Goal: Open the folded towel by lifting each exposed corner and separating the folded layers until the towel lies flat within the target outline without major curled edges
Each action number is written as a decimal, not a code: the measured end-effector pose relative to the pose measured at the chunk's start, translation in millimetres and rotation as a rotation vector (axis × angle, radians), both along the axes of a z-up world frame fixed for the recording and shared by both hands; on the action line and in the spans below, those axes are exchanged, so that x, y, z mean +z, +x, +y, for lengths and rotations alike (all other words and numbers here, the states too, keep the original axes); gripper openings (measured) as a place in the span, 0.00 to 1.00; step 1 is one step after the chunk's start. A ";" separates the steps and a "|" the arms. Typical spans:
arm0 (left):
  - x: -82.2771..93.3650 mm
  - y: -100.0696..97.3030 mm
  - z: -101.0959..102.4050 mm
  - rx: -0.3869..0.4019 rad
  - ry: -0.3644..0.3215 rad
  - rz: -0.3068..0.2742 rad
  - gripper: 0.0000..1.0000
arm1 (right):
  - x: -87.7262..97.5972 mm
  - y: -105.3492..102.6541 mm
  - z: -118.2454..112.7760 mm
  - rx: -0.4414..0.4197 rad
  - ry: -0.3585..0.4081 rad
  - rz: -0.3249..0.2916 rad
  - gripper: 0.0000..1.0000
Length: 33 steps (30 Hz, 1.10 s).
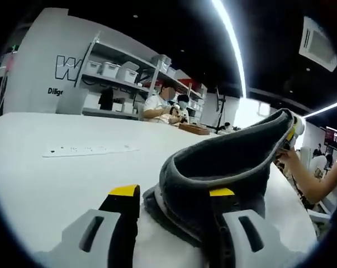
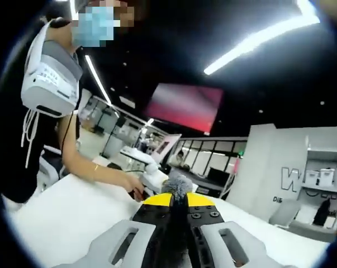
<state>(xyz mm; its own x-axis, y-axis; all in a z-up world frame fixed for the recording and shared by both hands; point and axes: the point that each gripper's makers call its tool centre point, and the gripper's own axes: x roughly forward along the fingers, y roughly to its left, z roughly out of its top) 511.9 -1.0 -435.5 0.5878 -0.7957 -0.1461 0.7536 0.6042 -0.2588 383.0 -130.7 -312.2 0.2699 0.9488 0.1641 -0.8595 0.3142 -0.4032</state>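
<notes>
The grey towel (image 1: 229,167) rises off the white table (image 1: 56,184) in a curved fold, lifted toward the upper right. In the left gripper view my left gripper (image 1: 172,191) stands open, its yellow-tipped jaws wide apart. The towel's lower fold lies between them and against the right jaw. At the towel's raised corner my right gripper (image 1: 291,131) grips it, with a hand (image 1: 302,167) behind. In the right gripper view my right gripper (image 2: 176,198) is shut on a tuft of the grey towel (image 2: 178,184) that pokes out above the tips.
A white strip (image 1: 90,149) lies flat on the table to the left. Shelves with white bins (image 1: 118,70) and seated people (image 1: 160,106) stand beyond the far edge. A person's forearm (image 2: 101,170) reaches over the table (image 2: 62,218) in the right gripper view.
</notes>
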 end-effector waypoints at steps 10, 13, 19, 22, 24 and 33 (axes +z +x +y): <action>0.1 -5.0 0.2 -0.100 0.014 -0.013 0.44 | -5.9 -23.4 9.4 0.084 -0.028 0.010 0.01; 1.1 -10.5 -4.6 -0.130 0.005 -0.019 0.40 | -6.2 -32.5 10.4 0.113 -0.035 0.013 0.01; -0.3 -19.3 -12.4 -0.162 0.019 -0.014 0.36 | -12.4 -49.6 14.3 0.165 -0.073 0.008 0.01; 3.9 -20.5 -12.3 -0.158 0.015 -0.021 0.35 | -14.1 -52.5 14.3 0.173 -0.084 0.008 0.01; 6.3 -20.3 -11.1 -0.161 0.012 -0.027 0.35 | -13.8 -54.4 14.1 0.179 -0.085 0.007 0.01; 14.9 -25.8 -17.2 -0.193 0.072 -0.117 0.23 | -10.9 -59.3 11.6 0.185 -0.078 0.006 0.01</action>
